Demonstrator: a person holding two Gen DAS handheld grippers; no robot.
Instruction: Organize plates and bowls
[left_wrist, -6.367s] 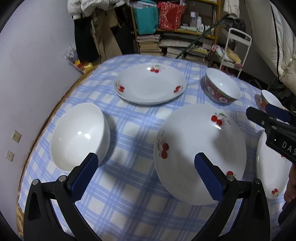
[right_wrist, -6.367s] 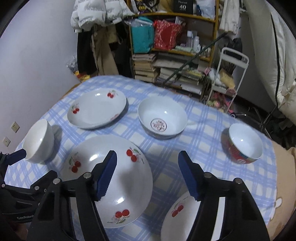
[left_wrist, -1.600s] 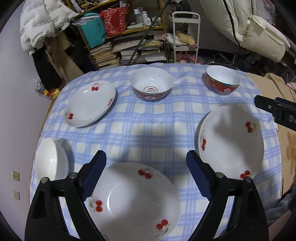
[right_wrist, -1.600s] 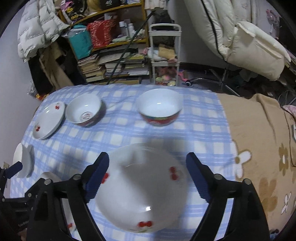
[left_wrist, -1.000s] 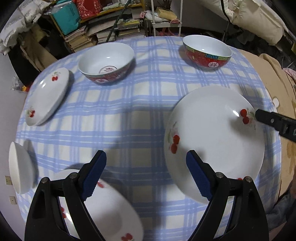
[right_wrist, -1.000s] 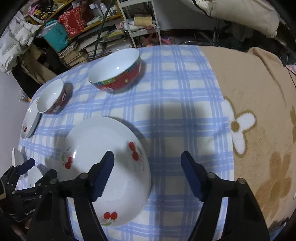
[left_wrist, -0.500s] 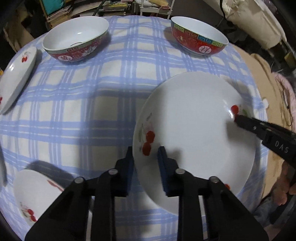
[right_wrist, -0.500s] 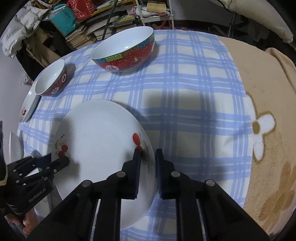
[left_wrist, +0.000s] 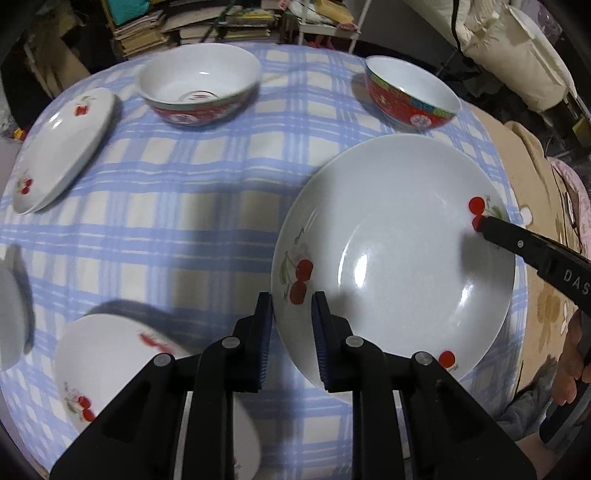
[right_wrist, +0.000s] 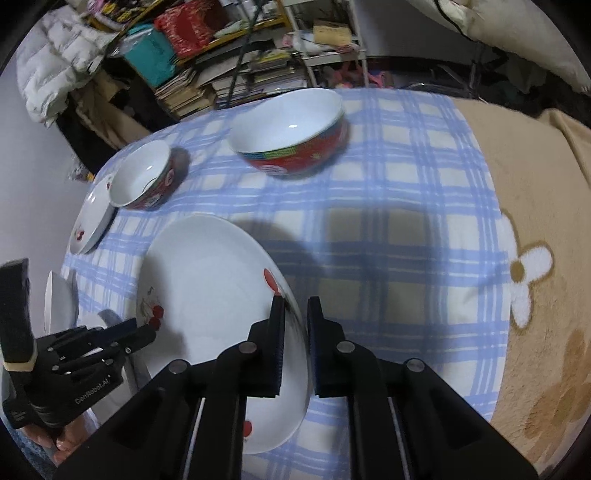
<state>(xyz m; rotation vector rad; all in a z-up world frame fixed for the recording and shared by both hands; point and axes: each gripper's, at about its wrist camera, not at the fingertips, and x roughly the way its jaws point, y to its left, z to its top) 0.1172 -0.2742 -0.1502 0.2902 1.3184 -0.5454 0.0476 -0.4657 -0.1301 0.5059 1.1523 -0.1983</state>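
A large white cherry plate (left_wrist: 399, 251) is held off the blue checked cloth, tilted. My left gripper (left_wrist: 291, 306) is shut on its near-left rim. My right gripper (right_wrist: 295, 306) is shut on the opposite rim of the same plate (right_wrist: 207, 288); it also shows at the right of the left wrist view (left_wrist: 480, 221). A second cherry plate (left_wrist: 122, 369) lies below left. A third cherry plate (left_wrist: 59, 147) lies far left. Two red bowls (left_wrist: 199, 88) (left_wrist: 410, 92) stand at the back. A white bowl (left_wrist: 11, 306) sits at the left edge.
The round table's cloth (left_wrist: 184, 206) ends in a brown flowered blanket (right_wrist: 535, 258) on the right. Shelves of books (right_wrist: 229, 74) and a white cart (left_wrist: 325, 22) stand behind the table.
Both grippers closed on opposite rims of the large cherry plate about half a second ago. The plate has since risen off the cloth, and both views have lifted with it.
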